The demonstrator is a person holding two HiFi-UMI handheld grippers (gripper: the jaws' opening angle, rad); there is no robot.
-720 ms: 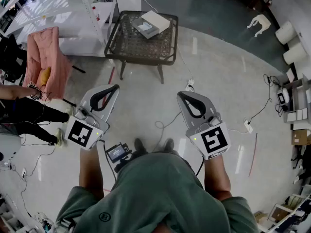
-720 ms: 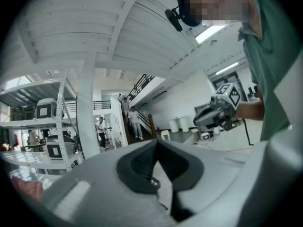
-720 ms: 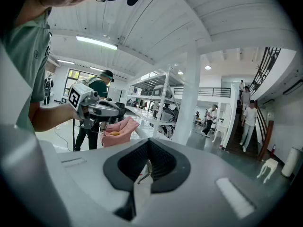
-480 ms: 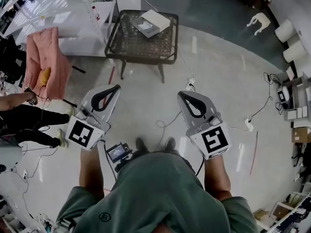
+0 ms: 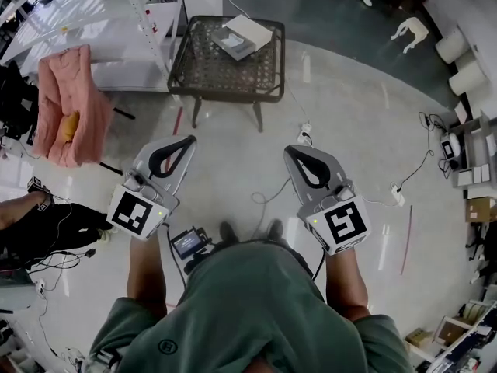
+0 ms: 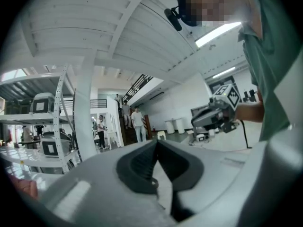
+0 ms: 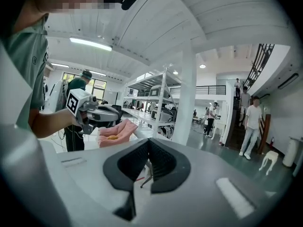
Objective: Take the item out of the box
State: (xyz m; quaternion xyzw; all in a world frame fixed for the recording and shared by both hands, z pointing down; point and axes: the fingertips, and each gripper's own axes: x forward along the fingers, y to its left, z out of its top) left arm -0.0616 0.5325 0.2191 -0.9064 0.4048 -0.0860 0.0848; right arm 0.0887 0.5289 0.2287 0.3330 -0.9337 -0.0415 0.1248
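white and grey box [image 5: 241,37], flat on the dark mesh top of a small table [image 5: 203,72], toward the far right corner of that top. well ahead of both pairs of jaws and well apart from either; roughly between the two lines along which the jaws point. no pad in contact with it. contents not readable from here.

left gripper [image 5: 189,140]: jaws fully closed, dark pads tip to tip, nothing gripped. pointed forward and slightly inward, toward the table.

right gripper [image 5: 288,151]: jaws likewise closed, pads together at the tips, nothing gripped. pointed forward and slightly inward, well apart from the left gripper.

below and ahead of both jaw pairs: pale polished floor [image 5: 233,169], with a thin cable [image 5: 264,196] between the two grippers.

outward of the left jaws, well to their left: pink cloth heap [image 5: 74,92] with a small yellow object [image 5: 68,125] on it. beyond that, left of the table: white shelving [image 5: 147,22].

far outward of the left jaws, near the frame edge: a person in dark clothes [image 5: 39,224].
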